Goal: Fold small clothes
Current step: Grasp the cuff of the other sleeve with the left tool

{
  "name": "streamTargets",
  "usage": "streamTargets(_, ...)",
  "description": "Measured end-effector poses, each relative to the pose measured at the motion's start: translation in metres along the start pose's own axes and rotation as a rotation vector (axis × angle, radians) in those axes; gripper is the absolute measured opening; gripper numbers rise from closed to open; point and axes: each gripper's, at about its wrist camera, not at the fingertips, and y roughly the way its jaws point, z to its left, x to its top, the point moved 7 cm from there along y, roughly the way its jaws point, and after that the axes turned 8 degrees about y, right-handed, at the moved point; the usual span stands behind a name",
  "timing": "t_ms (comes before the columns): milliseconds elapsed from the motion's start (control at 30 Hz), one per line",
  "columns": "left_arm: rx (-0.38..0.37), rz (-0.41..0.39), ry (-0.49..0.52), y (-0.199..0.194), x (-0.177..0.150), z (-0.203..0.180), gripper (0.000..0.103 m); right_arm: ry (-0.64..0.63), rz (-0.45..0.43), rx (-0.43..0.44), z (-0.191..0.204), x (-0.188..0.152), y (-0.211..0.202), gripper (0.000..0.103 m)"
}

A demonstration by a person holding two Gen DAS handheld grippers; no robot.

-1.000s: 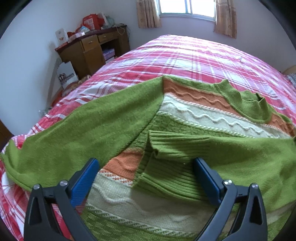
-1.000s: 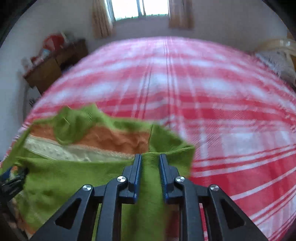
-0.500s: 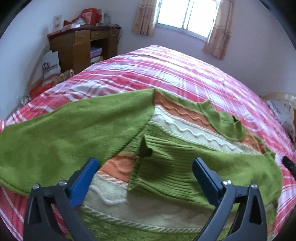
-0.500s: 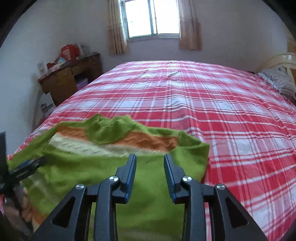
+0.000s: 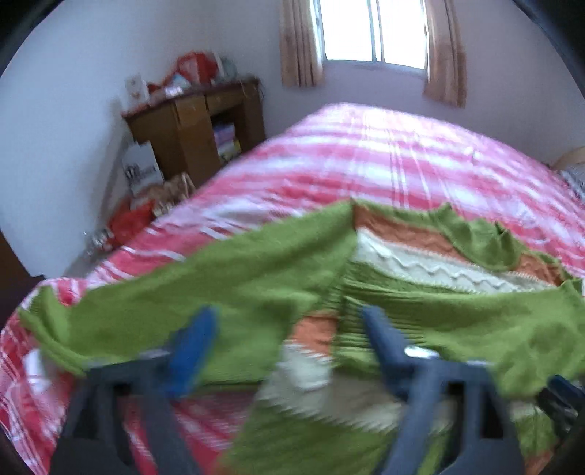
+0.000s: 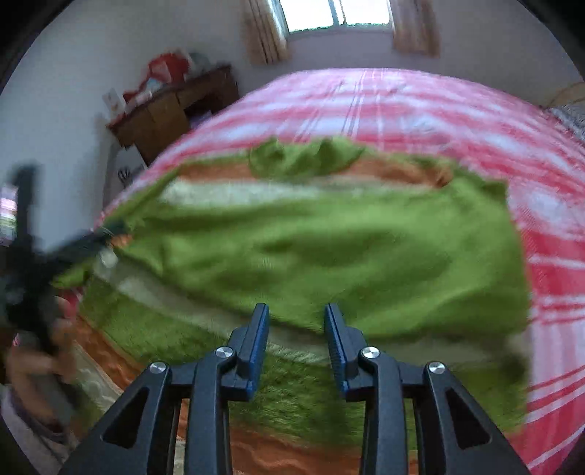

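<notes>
A small green knitted sweater with orange and cream bands lies on the red plaid bed. One sleeve is folded across its body; the other sleeve lies spread out to the left. My left gripper is open and empty above the sweater's lower left part; the view is blurred. My right gripper is open and empty, just above the folded sleeve. The left gripper shows blurred at the left edge of the right wrist view.
A wooden desk with clutter stands against the wall to the left of the bed, with bags on the floor beside it. A window with curtains is on the far wall. A pillow is at the far right.
My right gripper opened, let go of the sleeve and pulled back. My left gripper shifted left over the sweater and stayed open.
</notes>
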Motion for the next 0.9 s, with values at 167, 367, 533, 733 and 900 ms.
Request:
streamTargets(167,0.077,-0.028,-0.149,-0.023,-0.01,0.097,0.103,-0.116,-0.053,-0.057,0.016,-0.005,0.003,0.063)
streamTargets(367,0.275,0.041,-0.506,-0.018,-0.048,0.247,0.103,-0.153,-0.057,-0.09,0.018,-0.007,0.004,0.067)
streamTargets(533,0.376,0.129,-0.666,0.007,-0.076,0.304,0.093,-0.151,-0.056,-0.087,0.017,-0.007,0.006,0.068)
streamTargets(733,0.199,0.176,-0.772,0.05,-0.095,0.31,0.058,-0.16,-0.057,-0.104,0.018,-0.007,0.006,0.069)
streamTargets(900,0.227,0.133,-0.748,0.048,-0.092,0.304,0.028,-0.161,-0.057,-0.11,0.019,-0.007,0.007,0.071)
